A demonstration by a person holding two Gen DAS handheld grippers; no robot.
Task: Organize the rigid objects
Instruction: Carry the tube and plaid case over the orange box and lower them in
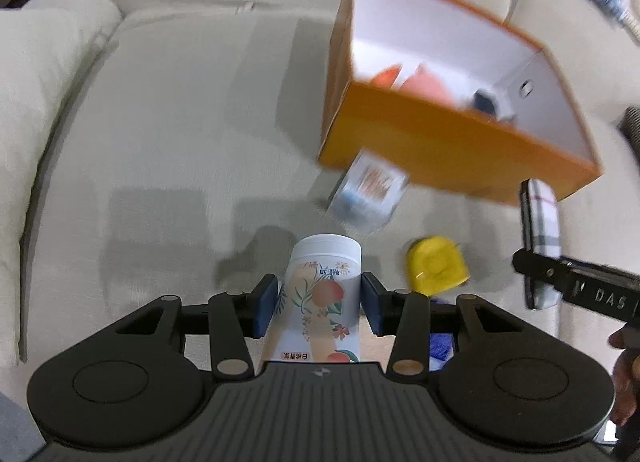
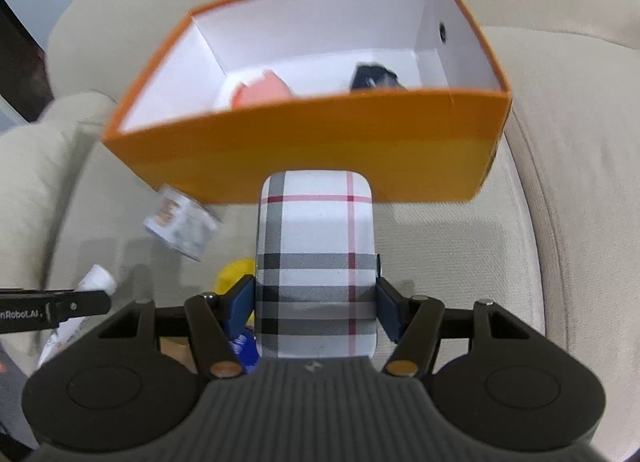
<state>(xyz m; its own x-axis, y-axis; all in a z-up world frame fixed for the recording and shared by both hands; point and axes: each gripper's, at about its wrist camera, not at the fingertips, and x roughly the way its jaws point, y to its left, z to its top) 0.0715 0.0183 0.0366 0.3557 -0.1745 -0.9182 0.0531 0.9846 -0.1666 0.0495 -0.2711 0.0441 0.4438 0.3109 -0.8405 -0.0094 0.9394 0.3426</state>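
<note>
My left claw (image 1: 319, 304) clamps a white floral canister (image 1: 320, 298); my right claw (image 2: 316, 312) clamps a plaid case (image 2: 316, 258).

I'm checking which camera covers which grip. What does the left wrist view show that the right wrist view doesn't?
Left wrist only: the left gripper shut on the floral can, and the whole yellow item. Right wrist only: the right gripper clamping the plaid case face-on. Both: the orange box on the sofa, holding a pink thing and a dark thing, and the small tin beside it.
</note>
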